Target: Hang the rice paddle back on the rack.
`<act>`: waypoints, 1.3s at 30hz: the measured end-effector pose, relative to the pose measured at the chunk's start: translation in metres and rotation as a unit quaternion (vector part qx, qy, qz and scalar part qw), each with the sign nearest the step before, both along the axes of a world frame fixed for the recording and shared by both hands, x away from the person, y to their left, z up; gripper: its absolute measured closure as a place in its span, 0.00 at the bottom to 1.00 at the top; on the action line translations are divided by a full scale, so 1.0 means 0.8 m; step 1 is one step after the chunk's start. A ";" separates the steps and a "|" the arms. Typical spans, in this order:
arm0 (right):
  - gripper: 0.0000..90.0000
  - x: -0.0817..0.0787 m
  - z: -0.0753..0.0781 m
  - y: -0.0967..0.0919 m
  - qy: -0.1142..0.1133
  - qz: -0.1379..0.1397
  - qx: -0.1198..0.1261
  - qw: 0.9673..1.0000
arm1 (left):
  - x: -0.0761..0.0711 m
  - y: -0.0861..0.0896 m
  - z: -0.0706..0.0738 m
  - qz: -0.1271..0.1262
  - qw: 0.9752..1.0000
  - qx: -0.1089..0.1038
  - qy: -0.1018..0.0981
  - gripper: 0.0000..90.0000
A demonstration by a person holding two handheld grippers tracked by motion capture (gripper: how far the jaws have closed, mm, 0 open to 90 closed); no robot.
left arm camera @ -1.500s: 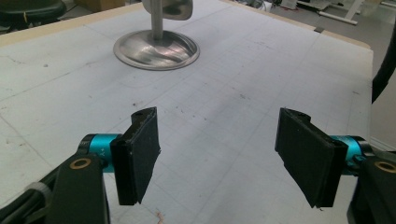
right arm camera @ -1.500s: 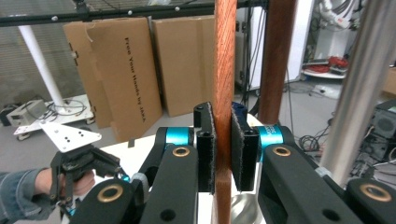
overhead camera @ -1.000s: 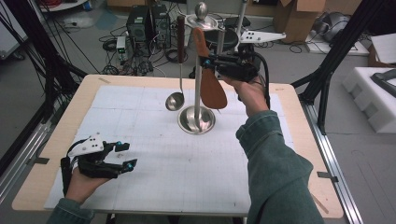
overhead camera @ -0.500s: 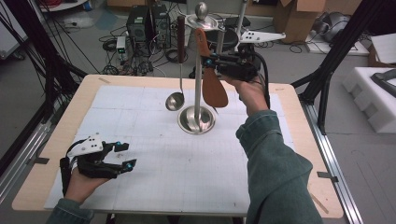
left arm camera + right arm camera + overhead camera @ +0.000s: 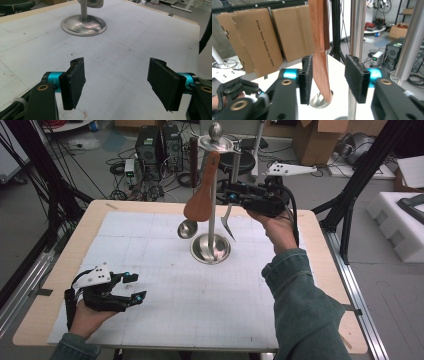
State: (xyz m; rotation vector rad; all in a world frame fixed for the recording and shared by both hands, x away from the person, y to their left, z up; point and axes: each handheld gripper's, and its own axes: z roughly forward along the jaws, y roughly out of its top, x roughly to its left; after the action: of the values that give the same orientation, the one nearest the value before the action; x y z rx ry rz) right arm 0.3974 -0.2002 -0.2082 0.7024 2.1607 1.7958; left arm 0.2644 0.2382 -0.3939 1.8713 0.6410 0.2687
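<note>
A: We are looking at one table (image 5: 320, 270) carrying one white gridded mat (image 5: 165, 300). Standing on the mat is the landmark, one steel utensil stand (image 5: 211, 247) with a round base and an upright pole.

B: And we are counting three utensils hanging off the top of that stand: one wooden spatula (image 5: 202, 202) on the near left of the pole, one steel ladle (image 5: 187, 228) below and left of it, and one slim metal utensil (image 5: 228, 222) on the right of the pole.

A: Beyond the stand, off the table, we are seeing computer cases (image 5: 160, 145) and at least one cardboard box (image 5: 317, 140) on the floor; we cannot count the rest.

B: The right gripper (image 5: 226, 195) is hanging just right of the pole, up near its top. From the right gripper view, the wooden spatula (image 5: 320, 50) is sitting between the pads, lying against one pad and clear of the other. The jaws have just been opening, so the right gripper (image 5: 329, 78) is standing apart around the spatula without squeezing it. The pole (image 5: 357, 30) is crowding the gripper's right.

A: The left gripper (image 5: 134, 286) is resting well left of and nearer than the stand, low over the mat, jaws wide with nothing between them (image 5: 116, 82).
</note>
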 end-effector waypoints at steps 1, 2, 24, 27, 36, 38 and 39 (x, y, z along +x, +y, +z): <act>0.59 -0.002 -0.003 -0.001 0.001 0.000 0.002 1.000 | 0.000 0.000 0.000 -0.001 1.000 0.000 0.001 0.34; 0.55 -0.004 -0.006 -0.002 0.003 -0.001 0.005 1.000 | 0.000 -0.001 0.000 -0.002 1.000 0.003 0.000 0.34; 0.35 -0.047 -0.071 -0.018 0.021 -0.023 -0.016 0.999 | -0.001 -0.001 0.000 0.000 1.000 0.003 0.005 0.32; 0.34 -0.052 -0.076 -0.022 0.021 -0.025 -0.016 0.999 | -0.001 -0.001 0.000 0.000 1.000 0.001 0.004 0.32; 0.30 -0.065 -0.094 -0.033 0.022 -0.040 -0.018 0.999 | -0.001 -0.001 0.000 0.003 1.000 0.000 0.005 0.32; 0.29 -0.067 -0.098 -0.035 0.025 -0.041 -0.013 0.999 | -0.001 -0.002 0.000 0.003 1.000 0.002 0.004 0.31; 0.28 -0.068 -0.101 -0.036 0.026 -0.041 -0.014 0.999 | -0.001 -0.002 0.000 0.003 1.000 0.001 0.005 0.31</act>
State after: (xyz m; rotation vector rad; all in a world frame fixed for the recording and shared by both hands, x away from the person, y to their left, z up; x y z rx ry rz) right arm 0.3433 -0.2289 -0.2890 0.8285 2.1518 1.7215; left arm 0.2638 0.2365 -0.3942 1.8739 0.6546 0.2643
